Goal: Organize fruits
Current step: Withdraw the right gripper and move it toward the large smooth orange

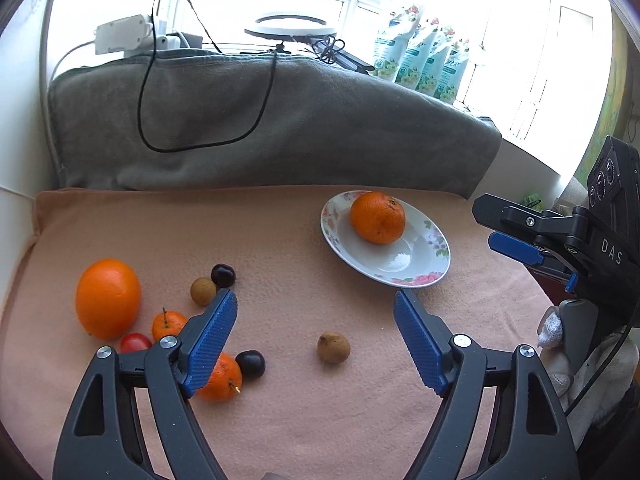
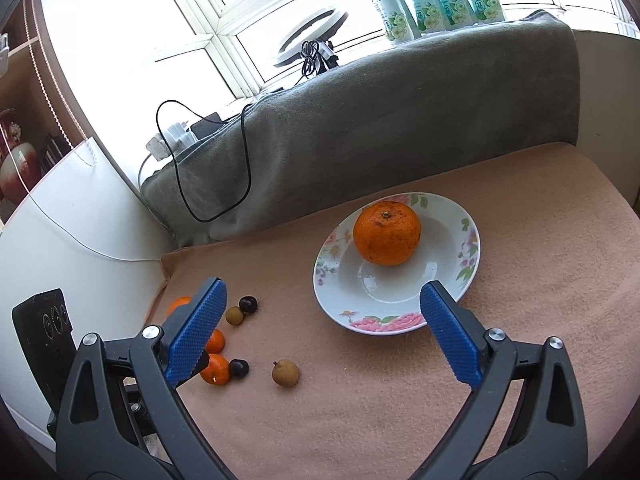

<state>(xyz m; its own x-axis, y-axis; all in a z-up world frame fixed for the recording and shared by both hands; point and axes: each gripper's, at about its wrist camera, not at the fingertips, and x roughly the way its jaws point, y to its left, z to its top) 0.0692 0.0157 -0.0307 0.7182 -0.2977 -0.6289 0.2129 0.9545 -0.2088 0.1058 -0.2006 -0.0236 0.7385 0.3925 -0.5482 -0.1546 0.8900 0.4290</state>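
A floral white plate [image 1: 432, 268] [image 2: 468, 248] holds one tangerine [image 1: 378, 217] [image 2: 386, 233]. On the peach cloth lie a big orange [image 1: 108, 298], small kumquats [image 1: 167, 324] [image 1: 224, 378] [image 2: 216, 368], a red cherry tomato [image 1: 135, 342], dark cherries [image 1: 223, 274] [image 1: 250, 364] [image 2: 247, 303] and brown longans [image 1: 203, 291] [image 1: 333, 347] [image 2: 285, 372]. My left gripper [image 1: 316, 308] is open and empty above the loose longan. My right gripper [image 2: 322, 298] is open and empty, its right pad [image 2: 448, 328] over the plate's near rim; it also shows at the right edge of the left wrist view [image 1: 516, 240].
A grey folded blanket [image 1: 280, 128] [image 2: 380, 120] walls off the back of the cloth, with a black cable [image 1: 160, 80] draped over it. Behind it stand a ring light [image 1: 290, 30], a power strip [image 1: 122, 34] and several refill pouches [image 1: 420, 62] on the sill. A white wall [image 2: 80, 220] bounds the left.
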